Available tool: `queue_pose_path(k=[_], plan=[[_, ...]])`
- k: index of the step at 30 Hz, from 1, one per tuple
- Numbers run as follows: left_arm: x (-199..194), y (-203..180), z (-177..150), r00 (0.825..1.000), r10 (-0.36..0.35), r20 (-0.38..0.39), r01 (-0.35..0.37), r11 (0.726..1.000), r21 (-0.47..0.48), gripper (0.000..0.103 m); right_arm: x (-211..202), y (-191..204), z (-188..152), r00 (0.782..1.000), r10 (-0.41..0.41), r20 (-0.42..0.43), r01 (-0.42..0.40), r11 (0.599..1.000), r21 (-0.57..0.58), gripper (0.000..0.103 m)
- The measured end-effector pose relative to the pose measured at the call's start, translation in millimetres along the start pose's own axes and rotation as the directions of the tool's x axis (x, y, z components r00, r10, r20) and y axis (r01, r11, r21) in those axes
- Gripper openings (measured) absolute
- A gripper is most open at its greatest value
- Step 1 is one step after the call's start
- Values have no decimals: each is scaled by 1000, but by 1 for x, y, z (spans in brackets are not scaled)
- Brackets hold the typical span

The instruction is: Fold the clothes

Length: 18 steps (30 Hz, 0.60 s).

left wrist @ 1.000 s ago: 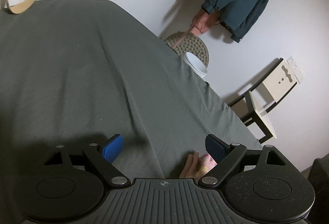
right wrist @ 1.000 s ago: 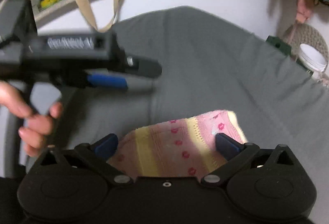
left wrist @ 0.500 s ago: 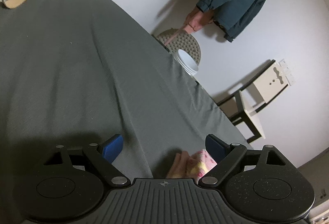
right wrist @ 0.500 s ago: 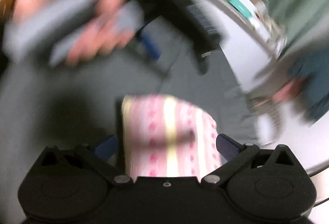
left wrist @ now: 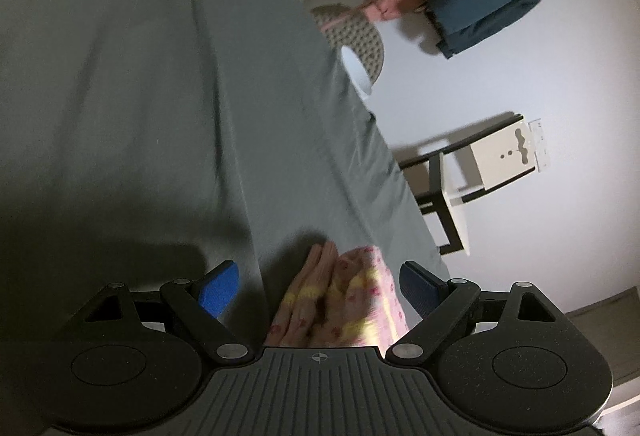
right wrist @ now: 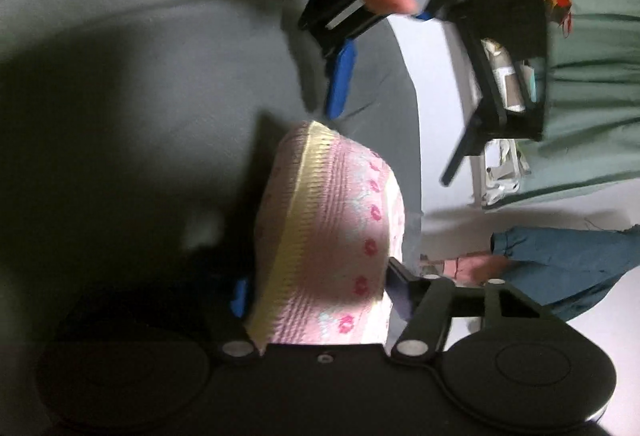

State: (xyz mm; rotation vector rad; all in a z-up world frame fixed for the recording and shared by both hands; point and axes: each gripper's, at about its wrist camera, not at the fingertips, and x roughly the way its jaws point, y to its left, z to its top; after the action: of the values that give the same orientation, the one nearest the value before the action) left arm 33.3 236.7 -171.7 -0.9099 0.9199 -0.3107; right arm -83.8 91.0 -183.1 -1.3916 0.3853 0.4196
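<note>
Right gripper [right wrist: 320, 292] clenches a pink-and-yellow striped knit garment [right wrist: 332, 236], bunched above the grey-green bedsheet [left wrist: 160, 96]. Left gripper [left wrist: 318, 286] is spread, empty (garment just ahead). Soft, light, floppy knit; best pinched at a hem corner.

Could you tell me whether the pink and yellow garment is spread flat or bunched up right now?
Bunched up: the pink and yellow garment humps in layered folds between the right gripper fingers.
</note>
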Motion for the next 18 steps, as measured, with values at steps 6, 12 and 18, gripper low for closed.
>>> queue_pose_path(k=[6, 12, 18], plan=[[18, 2, -12, 991, -77, -106, 71, 996, -56, 88, -8, -45, -19, 1000, 17, 14, -19, 971, 237, 54], [52, 7, -25, 958, -214, -193, 174, 963, -206, 95, -17, -53, -28, 998, 25, 50, -38, 962, 269, 54], [76, 14, -41, 922, -343, -181, 273, 905, -327, 95, -13, -46, -26, 997, 15, 75, -30, 981, 193, 54]])
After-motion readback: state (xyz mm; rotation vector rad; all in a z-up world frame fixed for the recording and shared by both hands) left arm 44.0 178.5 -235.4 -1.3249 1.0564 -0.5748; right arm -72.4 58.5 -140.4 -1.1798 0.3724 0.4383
